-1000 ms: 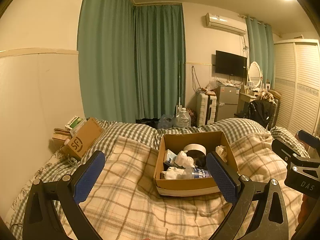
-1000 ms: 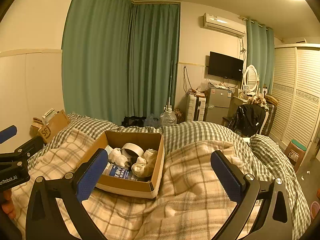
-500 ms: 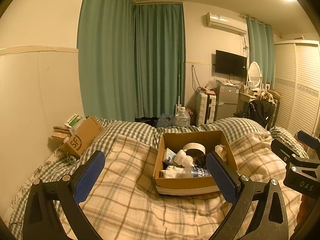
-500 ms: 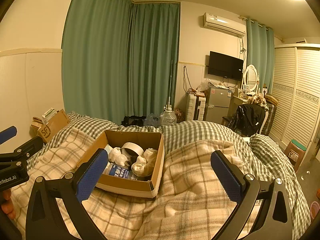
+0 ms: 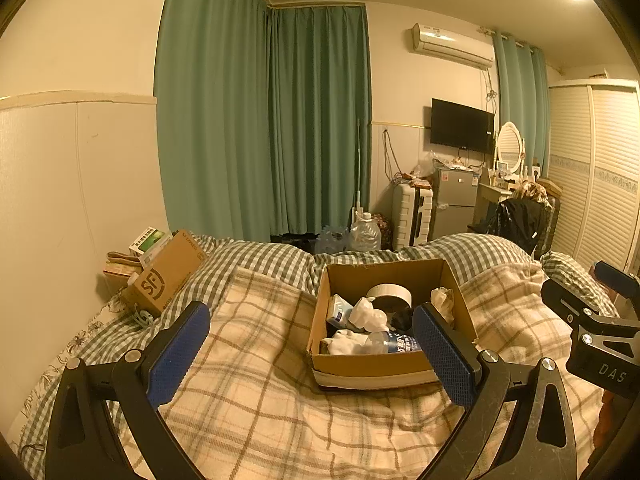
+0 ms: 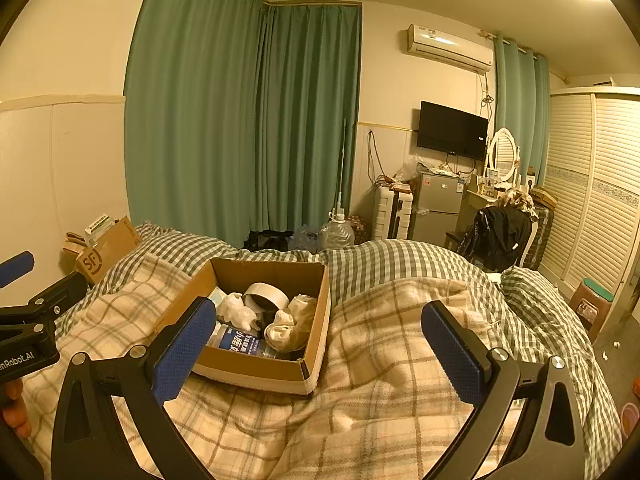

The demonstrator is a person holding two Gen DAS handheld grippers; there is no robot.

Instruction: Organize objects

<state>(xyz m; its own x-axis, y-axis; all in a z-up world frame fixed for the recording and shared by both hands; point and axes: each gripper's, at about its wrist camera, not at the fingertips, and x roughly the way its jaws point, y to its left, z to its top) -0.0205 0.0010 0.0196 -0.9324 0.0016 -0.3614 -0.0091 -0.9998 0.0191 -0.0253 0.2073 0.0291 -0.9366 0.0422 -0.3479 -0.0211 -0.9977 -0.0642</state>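
Cardboard box (image 5: 372, 366) on plaid blanket (image 5: 256, 400), left tool (image 5: 312, 354) spread empty, right tool (image 6: 316, 354) spread empty

Brown open-topped cardboard box (image 5: 384, 364) with a white band along its base, sitting on a cream fleece blanket crossed by brown plaid lines (image 5: 260, 400). Beneath, a green-and-white gingham duvet (image 6: 400, 260); behind, plain teal floor-length curtains (image 5: 260, 120).

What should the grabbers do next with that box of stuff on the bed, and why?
Probably move the right gripper forward and down toward the box. Both sets of jaws are open and empty, the left gripper too, and the bottle lies nearest inside.
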